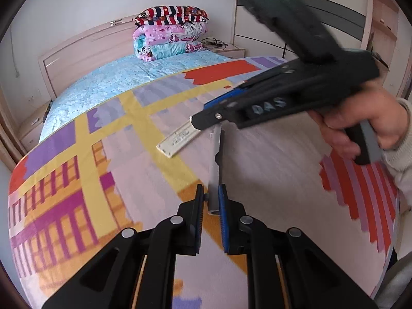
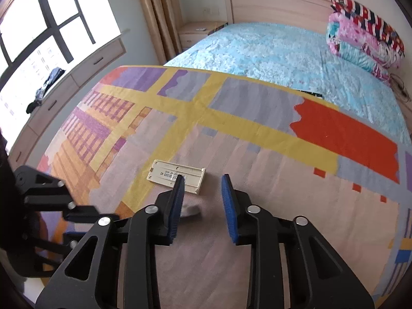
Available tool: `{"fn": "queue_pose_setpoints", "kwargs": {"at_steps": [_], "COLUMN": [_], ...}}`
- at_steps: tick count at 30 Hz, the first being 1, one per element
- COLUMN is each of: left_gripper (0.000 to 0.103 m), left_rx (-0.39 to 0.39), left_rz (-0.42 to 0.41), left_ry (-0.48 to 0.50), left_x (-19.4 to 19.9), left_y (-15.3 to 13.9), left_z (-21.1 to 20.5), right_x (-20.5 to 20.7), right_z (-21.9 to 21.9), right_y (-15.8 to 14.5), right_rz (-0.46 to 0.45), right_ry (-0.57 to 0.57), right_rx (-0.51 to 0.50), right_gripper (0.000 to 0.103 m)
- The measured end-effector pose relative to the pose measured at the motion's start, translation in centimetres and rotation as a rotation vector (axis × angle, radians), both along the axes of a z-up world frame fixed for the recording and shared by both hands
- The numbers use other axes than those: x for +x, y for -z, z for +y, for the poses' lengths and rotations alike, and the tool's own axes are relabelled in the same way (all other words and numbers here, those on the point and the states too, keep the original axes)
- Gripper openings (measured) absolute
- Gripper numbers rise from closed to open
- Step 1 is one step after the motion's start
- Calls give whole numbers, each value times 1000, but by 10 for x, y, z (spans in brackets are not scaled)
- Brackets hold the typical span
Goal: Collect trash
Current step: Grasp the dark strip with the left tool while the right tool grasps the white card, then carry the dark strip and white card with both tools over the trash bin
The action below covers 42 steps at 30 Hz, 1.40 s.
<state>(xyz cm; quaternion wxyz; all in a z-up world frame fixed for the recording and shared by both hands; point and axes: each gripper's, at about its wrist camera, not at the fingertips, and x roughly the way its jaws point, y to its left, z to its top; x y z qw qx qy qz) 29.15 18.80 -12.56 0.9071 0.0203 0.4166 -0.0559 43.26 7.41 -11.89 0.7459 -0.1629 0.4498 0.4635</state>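
A thin grey bar [image 1: 215,164] sticks up from my left gripper [image 1: 211,193], which is shut on its lower end. A cream plastic strip [image 1: 180,139] with printed text lies flat on the colourful blanket. In the left wrist view a hand [image 1: 360,128] holds my right gripper [image 1: 198,123] with its tips over the strip and the bar's far end. In the right wrist view the right gripper [image 2: 202,182] stands open above the strip [image 2: 177,176]. A blurred grey end [image 2: 191,210] shows between its fingers, and the pads do not press on it. The left gripper [image 2: 51,200] is at the left edge.
The patterned blanket [image 2: 231,118] covers the near half of a bed, with a light blue sheet [image 2: 270,49] beyond. Folded quilts [image 1: 170,36] are stacked by the headboard [image 1: 85,46]. There is a window [image 2: 38,13] with low drawers [image 2: 77,72], a bedside table [image 2: 193,33] and wardrobe doors [image 1: 334,13].
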Motion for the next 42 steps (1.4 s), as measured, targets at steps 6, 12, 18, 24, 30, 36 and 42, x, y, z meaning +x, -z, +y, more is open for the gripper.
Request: {"fn": "queue_pose_setpoints", "kwargs": {"at_steps": [6, 12, 18, 24, 30, 36, 42], "left_gripper": [11, 11, 11, 11, 11, 11, 11], "left_rx": [0, -6, -17, -17, -1, 4, 8], "left_rz": [-10, -20, -39, -58, -73, -86, -97], "left_ry": [-9, -34, -60, -88, -89, -84, -72], "left_x": [-19, -37, -61, -85, -108, -130, -148], "left_y": [-6, -14, -26, -41, -58, -70, -77], "left_z": [-1, 1, -5, -14, -35, -62, -86], "right_x": [-4, -7, -18, -37, -66, -93, -120], "right_z": [2, -8, -25, -46, -78, -116, -152], "right_y": [2, -5, -22, -35, -45, -56, -66], "right_rz": [-3, 24, 2, -26, -68, -83, -97], "right_ry": [1, 13, 27, 31, 49, 64, 74], "right_rx": [6, 40, 58, 67, 72, 91, 114], "right_gripper": [6, 4, 4, 4, 4, 4, 4]}}
